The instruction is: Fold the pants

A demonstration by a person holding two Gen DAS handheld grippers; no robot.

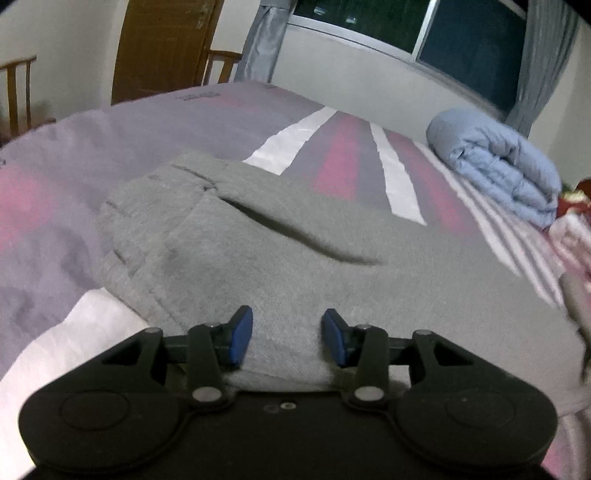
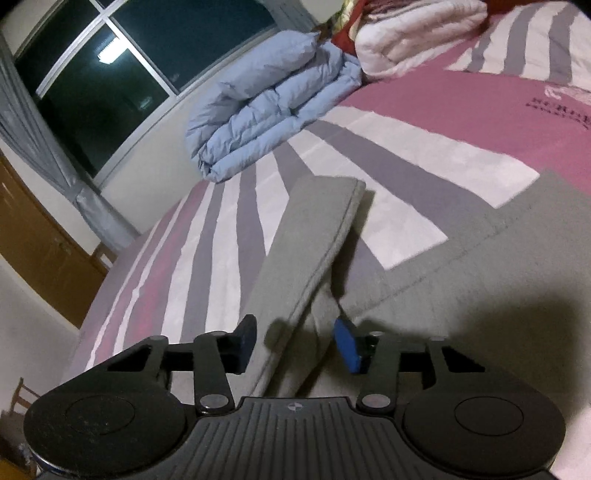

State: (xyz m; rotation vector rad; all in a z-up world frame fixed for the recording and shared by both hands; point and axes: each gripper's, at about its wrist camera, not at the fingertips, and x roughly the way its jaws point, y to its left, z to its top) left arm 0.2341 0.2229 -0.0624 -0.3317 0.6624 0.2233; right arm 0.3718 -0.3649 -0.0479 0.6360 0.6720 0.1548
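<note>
Grey sweatpants (image 1: pixel 258 243) lie on the bed; their waistband and a pocket slit show in the left wrist view. My left gripper (image 1: pixel 287 341) is open just above the grey cloth near its close edge, with nothing between the blue pads. In the right wrist view one grey pant leg (image 2: pixel 310 240) runs away from me, its hem at the far end, and more of the pants (image 2: pixel 498 277) spreads to the right. My right gripper (image 2: pixel 297 345) is open with the leg's raised edge between its pads.
The bed has a pink, grey and white striped cover (image 1: pixel 332 162). A folded blue quilt (image 1: pixel 498 166) and white bedding (image 2: pixel 417 33) lie at the far side below a dark window (image 1: pixel 476 40). A wooden door (image 1: pixel 162 48) and chairs stand beyond the bed.
</note>
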